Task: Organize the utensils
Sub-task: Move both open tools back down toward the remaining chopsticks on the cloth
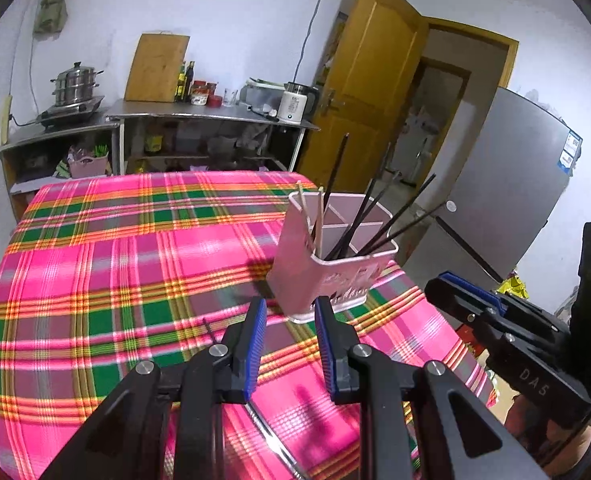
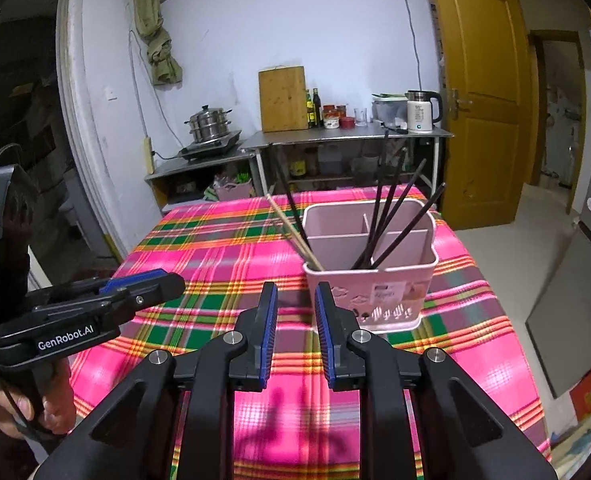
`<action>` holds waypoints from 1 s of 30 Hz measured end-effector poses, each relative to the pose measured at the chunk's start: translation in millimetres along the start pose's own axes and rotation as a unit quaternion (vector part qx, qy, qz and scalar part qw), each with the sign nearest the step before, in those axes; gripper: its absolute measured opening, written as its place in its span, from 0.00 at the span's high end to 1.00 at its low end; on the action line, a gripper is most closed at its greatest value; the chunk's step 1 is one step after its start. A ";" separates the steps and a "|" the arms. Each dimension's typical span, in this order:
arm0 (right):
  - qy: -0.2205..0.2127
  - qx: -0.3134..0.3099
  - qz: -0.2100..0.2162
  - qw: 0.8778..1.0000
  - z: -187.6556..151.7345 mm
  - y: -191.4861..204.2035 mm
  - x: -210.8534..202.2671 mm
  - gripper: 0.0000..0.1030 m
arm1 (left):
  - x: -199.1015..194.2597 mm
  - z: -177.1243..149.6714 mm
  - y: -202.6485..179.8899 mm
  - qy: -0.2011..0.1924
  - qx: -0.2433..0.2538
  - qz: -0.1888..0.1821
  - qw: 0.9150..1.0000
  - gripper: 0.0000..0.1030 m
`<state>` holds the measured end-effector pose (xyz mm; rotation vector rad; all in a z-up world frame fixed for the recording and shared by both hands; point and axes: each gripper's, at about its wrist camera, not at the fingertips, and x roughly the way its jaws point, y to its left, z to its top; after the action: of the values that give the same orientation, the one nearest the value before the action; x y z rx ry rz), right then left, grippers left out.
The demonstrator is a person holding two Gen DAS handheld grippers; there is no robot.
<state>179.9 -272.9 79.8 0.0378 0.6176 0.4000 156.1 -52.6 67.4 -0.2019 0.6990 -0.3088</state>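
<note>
Landmark: a pink utensil holder (image 2: 369, 276) stands upright on the plaid tablecloth (image 2: 215, 240), toward the cloth's right side; inner walls split it into compartments.
Dark chopsticks: several dark chopsticks (image 2: 391, 216) lean out of the holder's near right compartment, tips fanning up and to the right; one more dark stick leans out to the left.
Light chopsticks: a pair of pale wooden chopsticks (image 2: 291, 232) rests in the holder's near left corner, slanting up and left over its rim.
Left gripper: the left gripper (image 1: 289, 312) hovers just in front of the holder, jaws parted with a clear gap, nothing between them; its blue pads (image 1: 255, 348) face each other.
Right gripper: the right gripper (image 2: 295, 300) sits just short of the holder's near left corner, jaws likewise apart and gripping nothing.
Behind the holder: a steel counter (image 2: 347, 134) with a cutting board (image 2: 282, 99) and a white kettle (image 2: 420, 112); a yellow door (image 2: 483, 92) further right.
</note>
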 end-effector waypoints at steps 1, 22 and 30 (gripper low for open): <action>0.002 -0.001 0.001 1.000 -0.6 1.5 0.4 0.81 | -0.5 -2.4 1.2 0.001 -0.001 0.002 1.000 0.76; 0.040 -0.021 0.025 0.999 -25.3 23.4 22.0 0.81 | 6.3 -45.6 35.2 0.038 -0.040 0.027 0.998 0.76; 0.073 -0.020 0.031 0.997 -41.9 23.1 47.6 0.81 | 40.5 -66.7 56.5 0.080 -0.065 0.042 0.994 0.76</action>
<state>183.1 -237.3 22.7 -0.0114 0.7532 0.4775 153.4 -19.0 -22.9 -0.2721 0.8852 -0.2004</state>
